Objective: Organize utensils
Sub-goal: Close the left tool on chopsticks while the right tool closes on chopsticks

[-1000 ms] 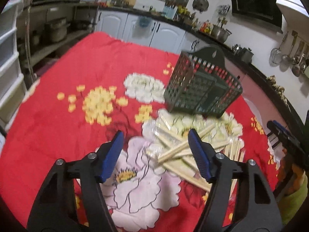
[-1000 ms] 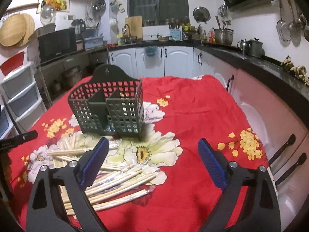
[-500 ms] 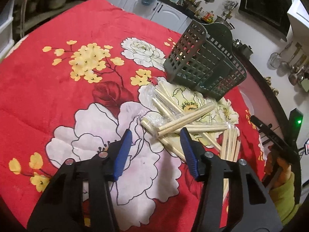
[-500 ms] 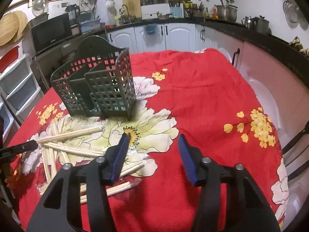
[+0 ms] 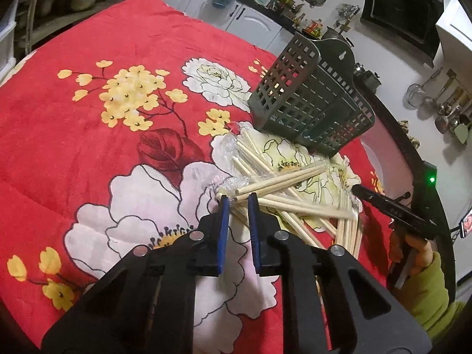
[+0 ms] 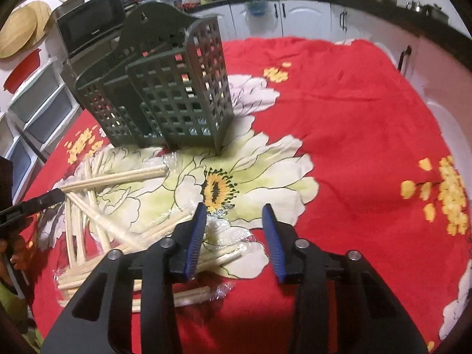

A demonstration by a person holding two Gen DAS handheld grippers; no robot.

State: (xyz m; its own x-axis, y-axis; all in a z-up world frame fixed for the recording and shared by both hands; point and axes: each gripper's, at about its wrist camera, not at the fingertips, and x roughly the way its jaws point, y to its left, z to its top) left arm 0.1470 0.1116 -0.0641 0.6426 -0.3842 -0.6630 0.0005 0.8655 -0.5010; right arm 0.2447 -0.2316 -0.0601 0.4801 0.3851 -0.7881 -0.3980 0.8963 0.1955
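A pile of wooden chopsticks in clear plastic wrappers (image 5: 283, 188) lies on the red flowered cloth, also in the right wrist view (image 6: 118, 177). A dark green slotted utensil holder (image 5: 312, 109) stands just behind the pile, upright (image 6: 165, 94). My left gripper (image 5: 237, 199) has its jaws nearly together around the near end of a wrapped chopstick pair at the top of the pile. My right gripper (image 6: 234, 209) is half open and empty, low over the wrapper ends of the nearest chopsticks (image 6: 230, 236).
The red flowered cloth (image 5: 88, 132) covers the whole table. Kitchen cabinets and a counter run behind and to the right (image 6: 295, 14). Drawers and shelves stand at the left (image 6: 38, 109). The right gripper's tip shows in the left view (image 5: 389, 209).
Both grippers moved down and closer to the chopstick pile. My left jaws narrowed from wide open to almost shut around a chopstick end. My right jaws narrowed as well.
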